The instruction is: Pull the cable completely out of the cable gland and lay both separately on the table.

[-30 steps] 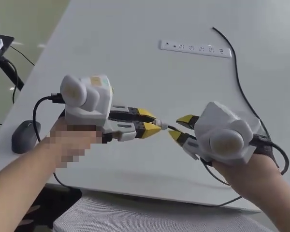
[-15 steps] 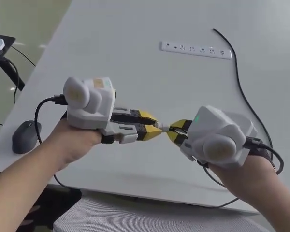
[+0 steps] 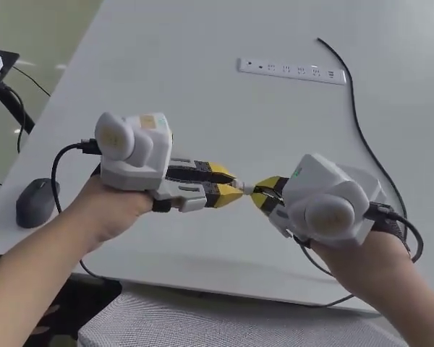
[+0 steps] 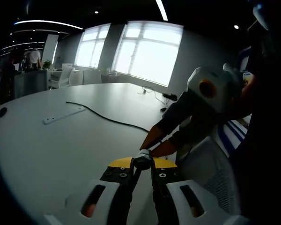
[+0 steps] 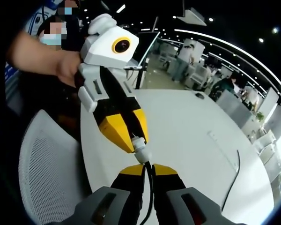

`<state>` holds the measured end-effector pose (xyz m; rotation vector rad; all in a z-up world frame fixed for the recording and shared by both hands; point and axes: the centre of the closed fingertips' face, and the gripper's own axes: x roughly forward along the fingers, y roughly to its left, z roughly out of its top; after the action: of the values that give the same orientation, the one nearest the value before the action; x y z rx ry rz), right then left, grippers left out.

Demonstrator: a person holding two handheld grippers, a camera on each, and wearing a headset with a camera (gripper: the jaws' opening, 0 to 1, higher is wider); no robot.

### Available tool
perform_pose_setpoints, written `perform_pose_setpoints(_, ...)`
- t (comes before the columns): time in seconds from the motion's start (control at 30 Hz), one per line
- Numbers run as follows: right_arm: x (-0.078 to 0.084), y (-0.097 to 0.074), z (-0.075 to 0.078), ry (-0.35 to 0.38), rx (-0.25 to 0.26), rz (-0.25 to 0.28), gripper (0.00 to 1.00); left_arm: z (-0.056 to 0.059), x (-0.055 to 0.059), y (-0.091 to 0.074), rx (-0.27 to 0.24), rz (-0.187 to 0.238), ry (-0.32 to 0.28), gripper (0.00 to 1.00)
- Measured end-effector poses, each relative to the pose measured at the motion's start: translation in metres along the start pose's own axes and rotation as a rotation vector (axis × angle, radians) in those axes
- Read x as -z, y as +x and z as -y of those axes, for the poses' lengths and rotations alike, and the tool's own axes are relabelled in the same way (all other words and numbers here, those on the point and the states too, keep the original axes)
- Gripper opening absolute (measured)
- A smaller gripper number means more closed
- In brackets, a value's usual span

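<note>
- Two grippers meet above the table (image 3: 202, 94) edge: left gripper (image 3: 231, 194) clamped on the cable gland (image 3: 242, 188), right gripper (image 3: 264, 195) pinching the cable (image 5: 150, 185) beside it.
- Extraction looks barely begun; next, a straight pull apart.

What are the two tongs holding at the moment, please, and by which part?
The left tongs clamp the cable gland in their tips; the right tongs grip the black cable just behind the gland.
</note>
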<state>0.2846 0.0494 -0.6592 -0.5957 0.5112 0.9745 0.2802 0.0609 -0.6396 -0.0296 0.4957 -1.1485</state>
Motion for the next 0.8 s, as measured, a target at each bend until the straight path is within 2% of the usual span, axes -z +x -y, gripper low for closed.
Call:
perform_pose_setpoints(0.23,0.009,0.001,0.005,0.046,0.015,-0.015,0.0,-0.001,0.0,-0.001,-0.004,0.001,0.003,0.14)
perform_pose_setpoints(0.57,0.03,0.001,0.019,0.176,0.049,-0.042,0.0,-0.004,-0.001,-0.001,-0.007,0.009,-0.002,0.14)
perform_pose_setpoints(0.8,0.048,0.003,0.026,0.338,0.067,-0.053,0.0,-0.004,-0.001,-0.001,-0.006,0.012,-0.008,0.14)
